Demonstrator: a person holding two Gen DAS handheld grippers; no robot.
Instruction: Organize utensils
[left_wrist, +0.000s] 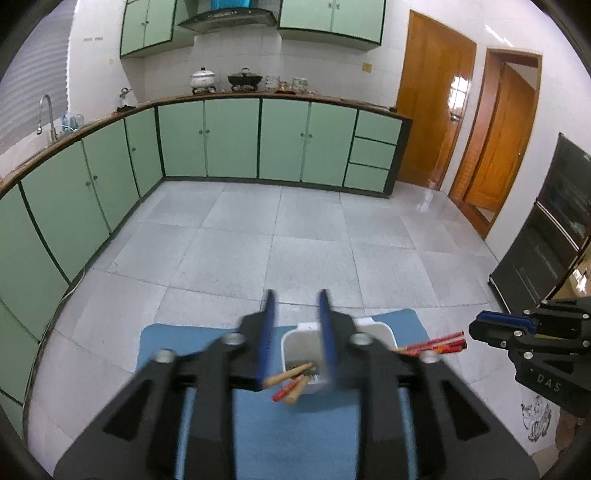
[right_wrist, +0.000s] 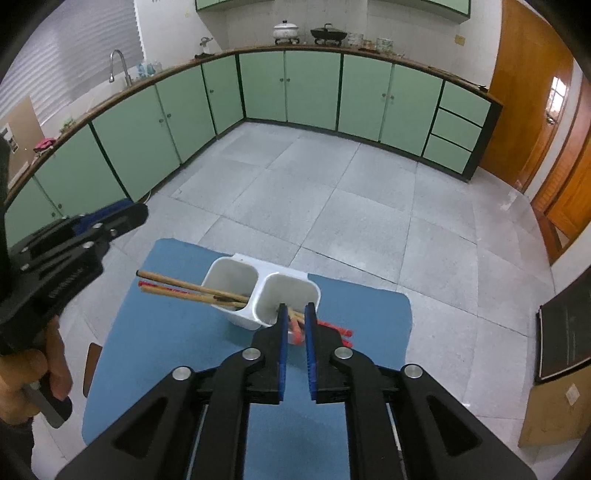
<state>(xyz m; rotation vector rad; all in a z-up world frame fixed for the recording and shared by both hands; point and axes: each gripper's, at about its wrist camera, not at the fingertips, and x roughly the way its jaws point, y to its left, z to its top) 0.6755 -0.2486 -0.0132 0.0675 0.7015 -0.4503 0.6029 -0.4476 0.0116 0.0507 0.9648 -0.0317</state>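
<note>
Chopsticks (left_wrist: 291, 382) of wood and red lacquer lean out of the near compartment of the white two-part holder (left_wrist: 301, 341) in the left wrist view, their ends hanging over its near edge above the blue mat (left_wrist: 295, 435). The left gripper (left_wrist: 297, 306) hovers over this compartment with its blue fingers (left_wrist: 267, 332) spread apart and nothing between them; the sticks lie lower, between the finger roots, and I see no contact. More red chopsticks (left_wrist: 432, 343) stick out to the right, toward the right gripper (left_wrist: 480, 326).

From the right wrist view, the holder (right_wrist: 236, 280) stands on the mat (right_wrist: 166, 350), and a bundle of sticks (right_wrist: 184, 288) leans out of its left compartment toward the left gripper (right_wrist: 125, 214), which a hand (right_wrist: 40, 373) carries. The right gripper (right_wrist: 295, 306) has its jaws only a little apart, pinching nothing. Its tips point at the right compartment, where red chopsticks (right_wrist: 334, 328) lie just behind them, partly hidden.

I judge the sorting step is nearly done, with both bundles already placed. The next move probably needs each claw to come down carefully and straighten the leaning sticks without tipping the light holder.
</note>
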